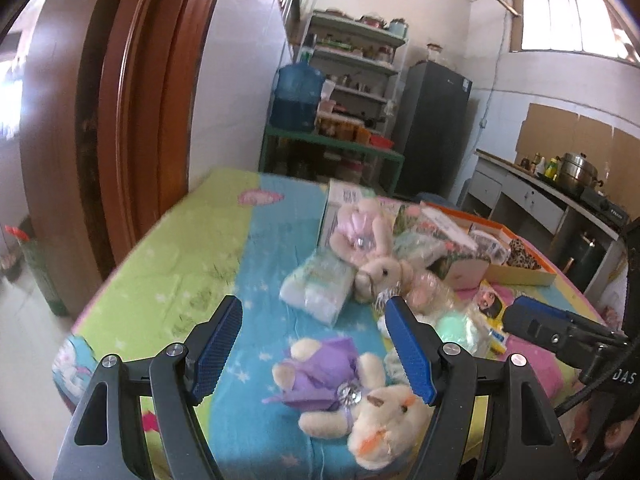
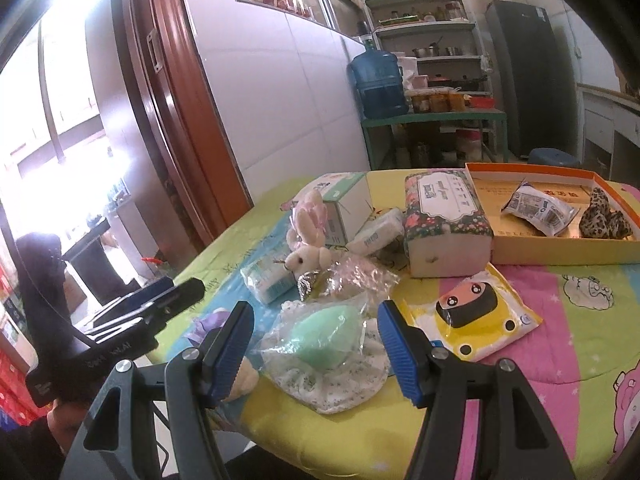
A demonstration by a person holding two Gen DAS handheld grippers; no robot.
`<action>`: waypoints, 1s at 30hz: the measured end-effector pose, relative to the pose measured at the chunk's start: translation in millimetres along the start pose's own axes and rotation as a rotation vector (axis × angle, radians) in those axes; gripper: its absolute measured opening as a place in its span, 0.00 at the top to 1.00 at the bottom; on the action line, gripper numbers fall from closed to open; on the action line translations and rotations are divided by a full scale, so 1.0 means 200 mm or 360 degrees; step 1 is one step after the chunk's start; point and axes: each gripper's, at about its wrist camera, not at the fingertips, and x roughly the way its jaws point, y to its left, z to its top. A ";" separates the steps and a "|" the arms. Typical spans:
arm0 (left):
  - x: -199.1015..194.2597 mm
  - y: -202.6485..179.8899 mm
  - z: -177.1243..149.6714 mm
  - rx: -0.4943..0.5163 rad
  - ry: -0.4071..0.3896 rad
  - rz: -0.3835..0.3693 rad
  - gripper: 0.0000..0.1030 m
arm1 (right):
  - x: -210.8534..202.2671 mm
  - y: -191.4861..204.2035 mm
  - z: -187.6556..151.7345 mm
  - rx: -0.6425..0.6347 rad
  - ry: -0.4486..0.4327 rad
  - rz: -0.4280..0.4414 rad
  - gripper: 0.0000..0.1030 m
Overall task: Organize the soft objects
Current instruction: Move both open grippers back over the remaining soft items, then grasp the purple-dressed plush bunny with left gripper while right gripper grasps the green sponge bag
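Observation:
My left gripper (image 1: 314, 346) is open and empty, just above a plush rabbit in a purple dress (image 1: 344, 392) lying on the bedspread. A second plush rabbit in pink (image 1: 370, 248) lies farther back beside a white tissue pack (image 1: 320, 290). My right gripper (image 2: 316, 344) is open and empty over a mint green sponge in clear wrap (image 2: 326, 336) on a white floral cloth (image 2: 340, 388). The pink rabbit (image 2: 306, 240) also shows in the right wrist view. An orange box (image 2: 560, 240) holds a wrapped packet (image 2: 536, 206) and a leopard-print pouch (image 2: 604, 216).
A floral tissue box (image 2: 446, 224), a white carton (image 2: 344, 204), a yellow cartoon wipe pack (image 2: 474, 318) and crinkled plastic (image 2: 352, 276) crowd the table middle. A brown door frame (image 1: 132, 112) stands left. Shelves, a water jug (image 1: 296, 96) and a fridge (image 1: 434, 128) stand behind.

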 end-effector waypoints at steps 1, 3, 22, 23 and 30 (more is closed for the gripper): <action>0.02 0.01 -0.01 -0.0015 0.0021 -0.0009 0.27 | 0.00 0.00 0.00 -0.0007 0.0003 -0.0006 0.38; 0.07 0.02 -0.04 -0.0028 0.0073 -0.0013 0.27 | 0.01 0.00 -0.01 -0.0007 -0.0001 -0.0004 0.38; 0.24 0.05 -0.15 -0.0220 0.0215 -0.0239 0.44 | 0.11 -0.04 -0.04 0.0077 0.0103 0.0060 0.38; 0.23 0.05 -0.15 -0.0226 0.0211 -0.0270 0.51 | 0.12 -0.04 -0.04 0.0088 0.0115 0.0058 0.38; 0.22 0.07 -0.16 -0.0230 0.0176 -0.0261 0.72 | 0.19 -0.05 -0.05 0.0108 0.0194 0.0080 0.38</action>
